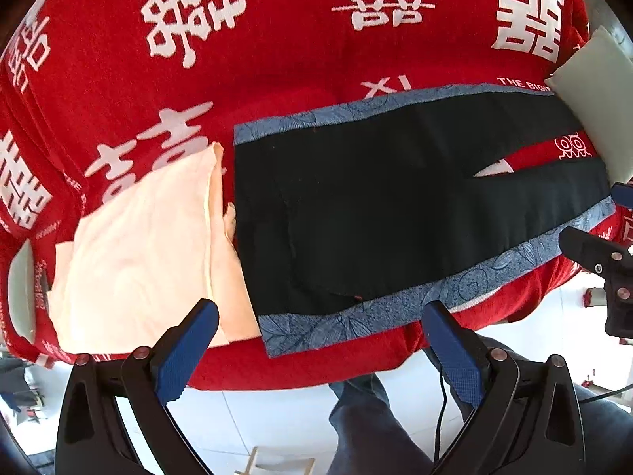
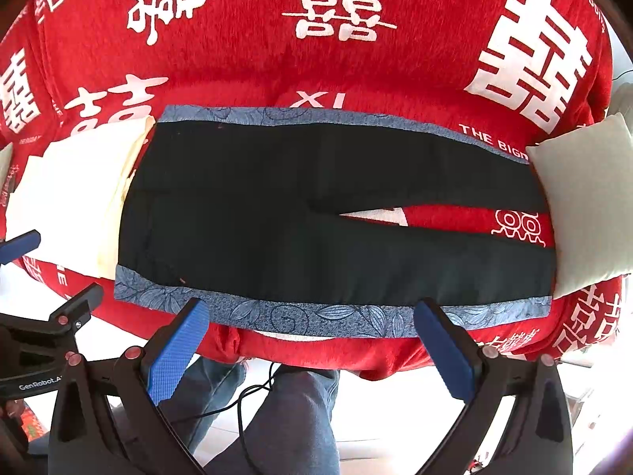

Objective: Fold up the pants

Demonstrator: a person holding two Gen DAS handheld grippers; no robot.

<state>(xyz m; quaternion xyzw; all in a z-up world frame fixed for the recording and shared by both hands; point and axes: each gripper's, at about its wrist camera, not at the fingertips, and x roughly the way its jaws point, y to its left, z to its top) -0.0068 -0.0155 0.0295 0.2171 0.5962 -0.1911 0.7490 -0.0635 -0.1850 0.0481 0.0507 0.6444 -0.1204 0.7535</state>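
Black pants (image 1: 376,206) with blue patterned side stripes lie flat and spread on a red cloth with white characters (image 1: 277,39), waist to the left, legs to the right. They also show in the right wrist view (image 2: 277,213). My left gripper (image 1: 320,316) is open and empty, just above the near edge by the waist. My right gripper (image 2: 312,312) is open and empty, over the near blue stripe (image 2: 296,316). The right gripper's fingers (image 1: 593,253) show at the right of the left wrist view.
A folded cream cloth (image 1: 146,261) lies left of the waist, partly under it. A pale cushion (image 2: 585,206) rests over the leg ends at the right. The table's near edge (image 2: 316,352) is below, with the person's legs (image 2: 289,415) and white floor.
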